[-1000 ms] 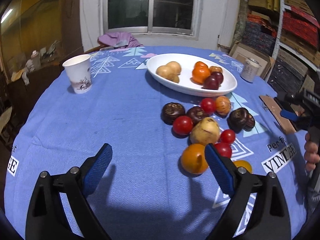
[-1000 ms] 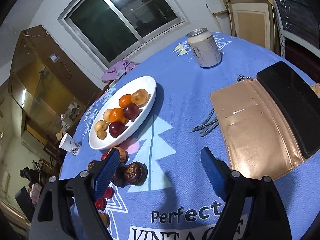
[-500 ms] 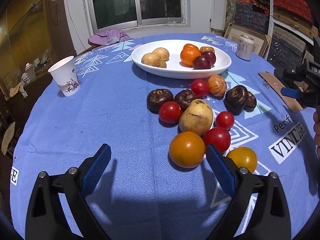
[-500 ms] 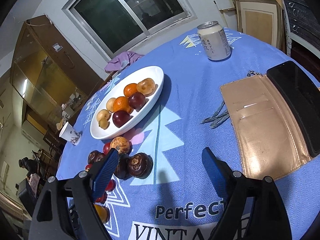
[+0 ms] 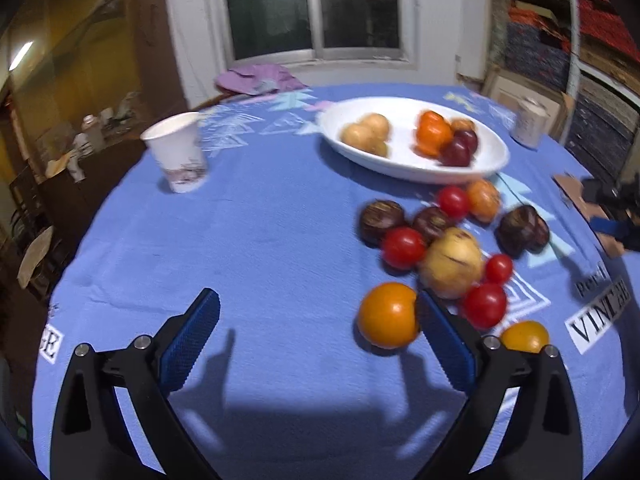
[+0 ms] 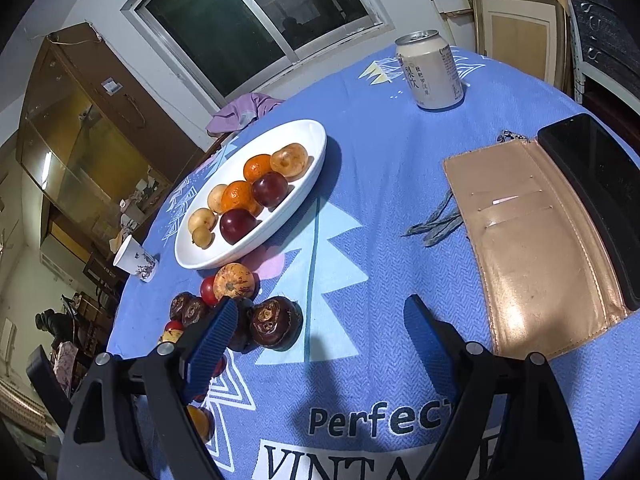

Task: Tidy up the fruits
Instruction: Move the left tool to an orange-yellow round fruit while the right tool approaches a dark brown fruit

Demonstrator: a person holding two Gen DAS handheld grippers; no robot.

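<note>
The left gripper [image 5: 316, 344] is spread wide with nothing between its pads, hovering low over the blue tablecloth [image 5: 256, 240]. The right gripper [image 6: 316, 344] is likewise spread and empty, above the printed lettering on the cloth.

Nearest the left gripper lies a large orange fruit [image 5: 387, 315], just beside the right-hand pad and outside the gap. A small yellow-orange fruit [image 5: 525, 336] sits a little further right. Beyond these is a loose cluster on the cloth: a pale yellow fruit [image 5: 452, 262], several red fruits [image 5: 403, 242] and dark brown fruits [image 5: 380, 220], some touching one another.

Further back, the white oval dish [image 6: 200, 258] holds about seven fruits: pale yellow, orange and dark red ones, grouped along its length.

Assessment: the task appears partly done. Roughly a dozen fruits remain on the cloth, and the dish has free space at both ends.

Behind the dish stand a paper cup [image 5: 176, 152] to the left and a drink can [image 6: 430, 70] to the right. A tan wallet [image 6: 536, 248] and a black phone [image 6: 600, 184] lie well apart from the fruit.
</note>
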